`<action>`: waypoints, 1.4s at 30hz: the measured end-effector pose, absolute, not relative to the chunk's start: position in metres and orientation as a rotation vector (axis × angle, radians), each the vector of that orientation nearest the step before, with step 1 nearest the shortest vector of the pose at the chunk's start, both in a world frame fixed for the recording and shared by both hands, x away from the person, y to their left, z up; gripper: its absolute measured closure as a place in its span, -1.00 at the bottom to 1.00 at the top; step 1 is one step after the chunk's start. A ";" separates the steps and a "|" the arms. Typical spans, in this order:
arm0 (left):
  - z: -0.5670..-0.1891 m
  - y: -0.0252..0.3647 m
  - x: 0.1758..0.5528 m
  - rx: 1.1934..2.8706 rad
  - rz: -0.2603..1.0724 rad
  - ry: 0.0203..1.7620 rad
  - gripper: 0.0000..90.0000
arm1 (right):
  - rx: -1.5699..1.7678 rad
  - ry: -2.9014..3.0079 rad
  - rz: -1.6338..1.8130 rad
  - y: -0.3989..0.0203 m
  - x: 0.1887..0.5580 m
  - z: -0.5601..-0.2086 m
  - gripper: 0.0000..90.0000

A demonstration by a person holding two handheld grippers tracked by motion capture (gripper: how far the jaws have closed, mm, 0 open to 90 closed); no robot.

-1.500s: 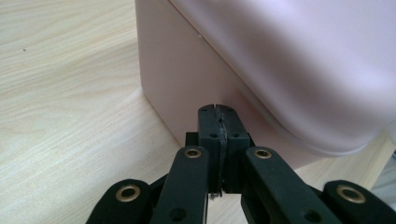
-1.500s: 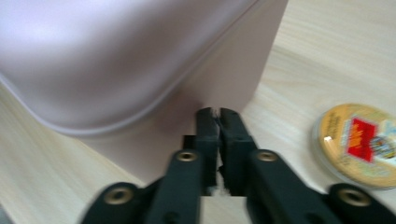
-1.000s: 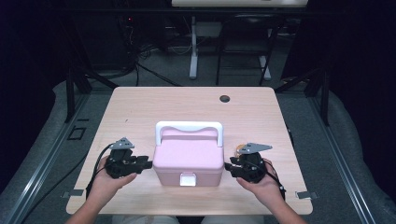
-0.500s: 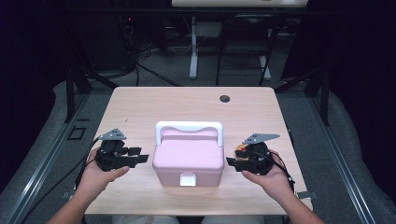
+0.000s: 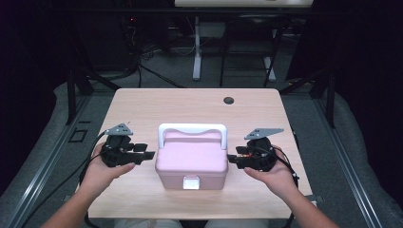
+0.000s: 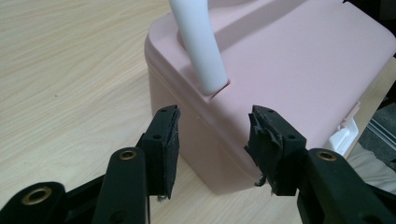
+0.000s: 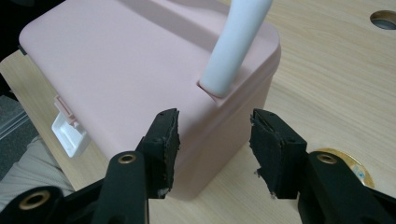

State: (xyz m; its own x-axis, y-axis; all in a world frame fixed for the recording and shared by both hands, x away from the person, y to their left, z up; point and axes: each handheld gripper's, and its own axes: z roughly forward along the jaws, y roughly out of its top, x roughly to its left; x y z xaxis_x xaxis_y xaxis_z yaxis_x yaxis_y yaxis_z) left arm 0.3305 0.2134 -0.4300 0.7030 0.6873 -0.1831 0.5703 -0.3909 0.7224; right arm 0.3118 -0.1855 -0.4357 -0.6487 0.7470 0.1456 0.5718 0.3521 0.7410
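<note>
While both grippers hang level with the lid, we have the pink box (image 5: 191, 159) sitting low in the middle of the high view, on the near half of the table (image 5: 142, 102), latch side toward the person. Its white handle (image 5: 192, 129) stands upright over the back of the lid, and the white latch (image 5: 191, 182) at the front looks shut.

The left gripper (image 5: 147, 153) waits at the box's left flank and the right gripper (image 5: 232, 158) at its right, each just beside the wall but apart from it. Both sets of jaws have just been opening; now they gape, released, with nothing between them. In the left gripper view the handle's foot sits in its socket above the gap, and the right gripper view mirrors that.

What could go wrong? We judge the walls smooth and rounded, so a squeeze from the sides may slide off. If one side closes before the other, the box could skate across the wood or twist. A lift by the handle with the latch not truly caught could let the lid swing. The torn padding on the left gripper's pads (image 6: 261, 135) may also grip poorly.
</note>
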 end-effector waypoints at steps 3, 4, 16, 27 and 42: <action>-0.430 0.209 0.334 2.098 0.176 0.949 0.17 | 1.185 2.397 1.196 -0.181 0.316 -0.435 0.14; -0.429 0.208 0.335 2.098 0.174 0.946 0.17 | 1.185 2.397 1.196 -0.181 0.316 -0.435 0.14; -0.434 0.193 0.351 2.086 0.136 0.944 0.16 | 1.183 2.407 1.220 -0.171 0.329 -0.437 0.11; -0.437 0.187 0.360 2.072 0.134 0.945 0.18 | 1.168 2.407 1.248 -0.166 0.338 -0.438 0.11; -0.431 0.187 0.347 2.091 0.218 0.894 0.37 | 1.064 2.352 1.223 -0.163 0.323 -0.436 0.24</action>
